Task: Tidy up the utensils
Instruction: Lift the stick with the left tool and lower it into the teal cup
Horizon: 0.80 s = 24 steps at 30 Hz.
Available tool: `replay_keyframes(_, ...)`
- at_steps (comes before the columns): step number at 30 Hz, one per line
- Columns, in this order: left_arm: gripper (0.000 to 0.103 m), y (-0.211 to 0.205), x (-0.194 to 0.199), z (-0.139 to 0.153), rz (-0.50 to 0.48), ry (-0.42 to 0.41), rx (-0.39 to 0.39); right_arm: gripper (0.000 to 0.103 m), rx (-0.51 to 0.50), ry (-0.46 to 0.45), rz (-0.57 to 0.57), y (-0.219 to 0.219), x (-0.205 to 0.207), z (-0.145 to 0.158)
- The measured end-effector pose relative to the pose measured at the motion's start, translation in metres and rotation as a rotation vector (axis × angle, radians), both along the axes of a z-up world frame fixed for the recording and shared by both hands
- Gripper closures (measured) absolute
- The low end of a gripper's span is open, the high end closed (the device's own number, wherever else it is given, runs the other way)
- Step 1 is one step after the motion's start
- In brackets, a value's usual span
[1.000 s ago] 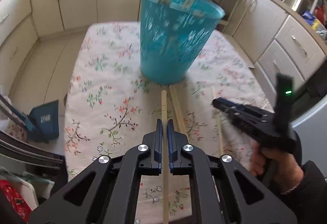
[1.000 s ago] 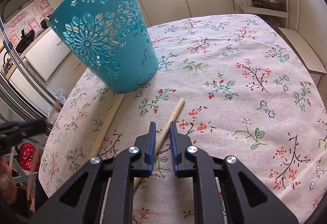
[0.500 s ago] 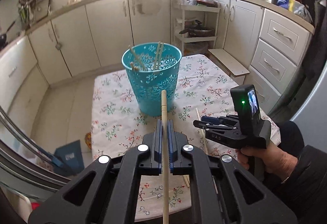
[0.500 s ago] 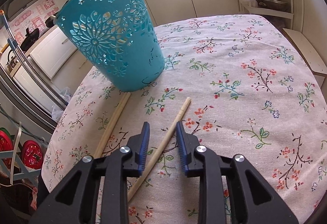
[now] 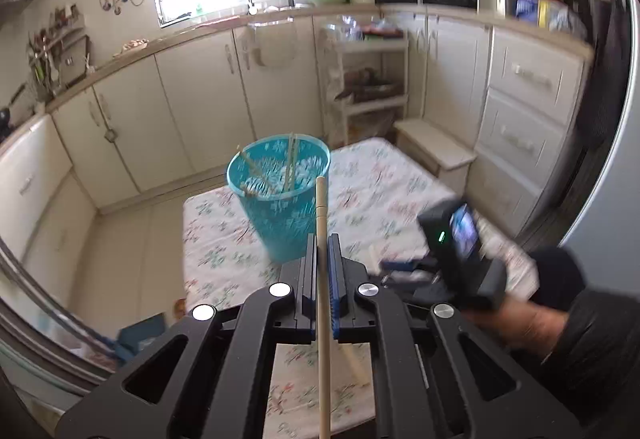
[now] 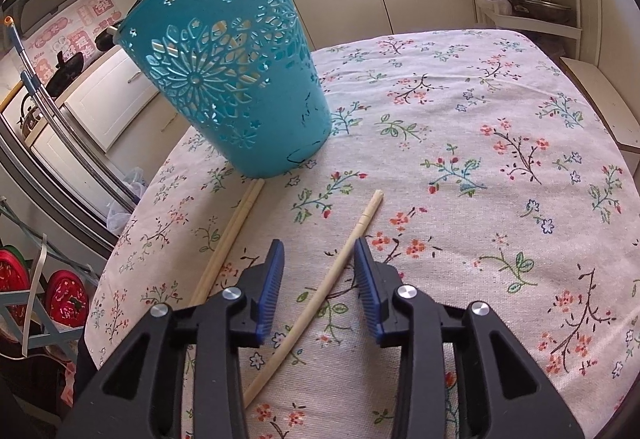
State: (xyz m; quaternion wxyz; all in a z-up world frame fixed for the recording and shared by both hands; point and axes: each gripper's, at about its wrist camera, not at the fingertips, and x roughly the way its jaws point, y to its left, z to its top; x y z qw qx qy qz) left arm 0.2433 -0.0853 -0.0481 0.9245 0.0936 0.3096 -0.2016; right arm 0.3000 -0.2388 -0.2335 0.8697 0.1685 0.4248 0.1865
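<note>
From my left wrist view, the left gripper [image 5: 323, 239] clamps a chopstick [image 5: 322, 279] at frame centre, its tip overlapping the teal basket [image 5: 280, 215] above.

From my right wrist view, the right gripper [image 6: 319, 243] is opening, jaws apart around a loose chopstick [image 6: 340, 259] on the floral tablecloth [image 6: 480, 159]; a pair of chopsticks [image 6: 232, 231] lies left, below the basket.

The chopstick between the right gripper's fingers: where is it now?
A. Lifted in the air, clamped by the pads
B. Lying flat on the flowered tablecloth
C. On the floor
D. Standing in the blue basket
B: the chopstick lies on the tablecloth between the opening jaws of the right gripper, whose pads do not touch it.
</note>
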Motion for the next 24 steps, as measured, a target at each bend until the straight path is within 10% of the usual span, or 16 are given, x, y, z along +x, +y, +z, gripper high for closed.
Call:
replay_keyframes(10,0.098,0.044,0.042,0.084,0.041,-0.217,-0.398,0.059,-0.001,-0.014,0.018,0.004,-0.001,0.002)
replay_keyframes(24,0.098,0.015,0.172,0.029,0.282,-0.282,-0.472,0.056,-0.001,-0.021,0.023,0.005,-0.001,0.002)
